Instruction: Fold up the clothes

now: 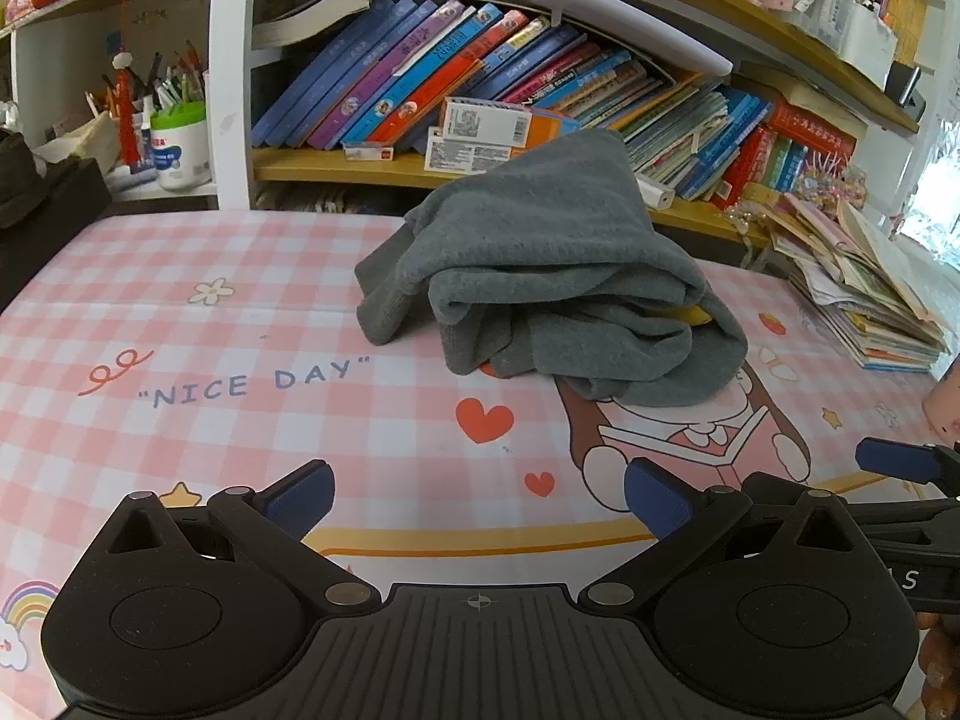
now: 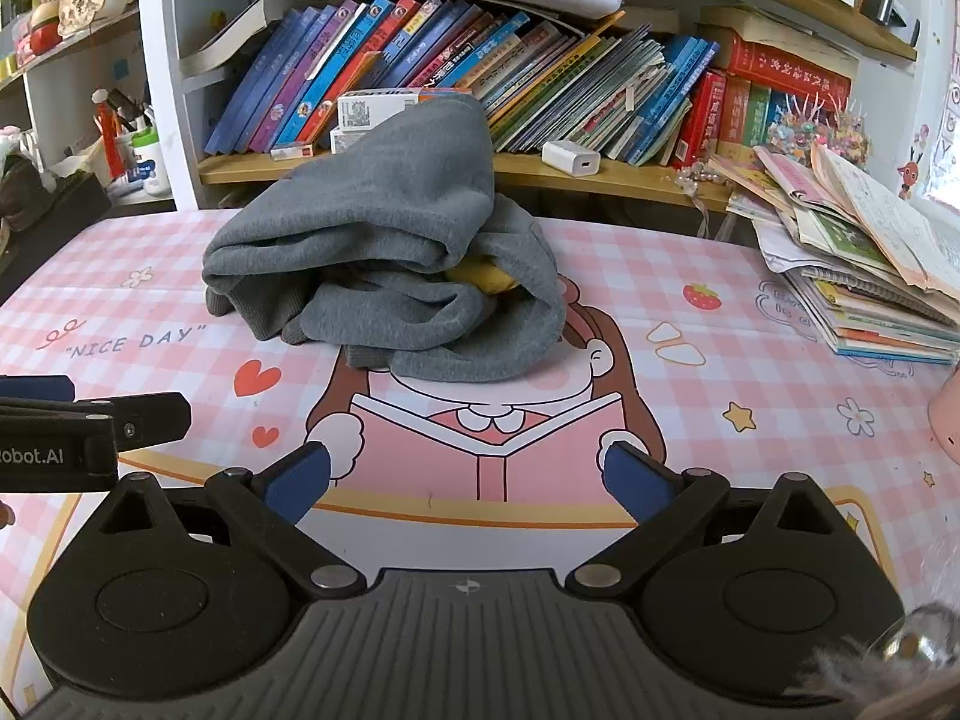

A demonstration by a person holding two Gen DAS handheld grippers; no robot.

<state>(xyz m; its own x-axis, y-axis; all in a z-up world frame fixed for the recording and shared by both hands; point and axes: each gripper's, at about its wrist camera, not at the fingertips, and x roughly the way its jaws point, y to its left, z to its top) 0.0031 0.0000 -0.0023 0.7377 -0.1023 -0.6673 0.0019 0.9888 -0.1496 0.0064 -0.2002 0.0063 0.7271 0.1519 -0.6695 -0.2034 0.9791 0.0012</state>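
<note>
A grey sweatshirt (image 1: 540, 276) lies crumpled in a heap on the pink checked table mat (image 1: 210, 360), with a bit of yellow fabric showing inside its folds. It also shows in the right wrist view (image 2: 384, 252). My left gripper (image 1: 477, 498) is open and empty, low over the mat, well in front of the heap. My right gripper (image 2: 468, 483) is open and empty, also in front of the heap. Each gripper shows at the edge of the other's view: the right one (image 1: 900, 462), the left one (image 2: 90, 420).
A bookshelf (image 1: 480, 174) full of leaning books stands right behind the table. A stack of notebooks and papers (image 2: 858, 258) lies at the table's right. A pink object (image 2: 948, 420) sits at the right edge. A pen pot and a white tub (image 1: 180, 144) stand at the far left.
</note>
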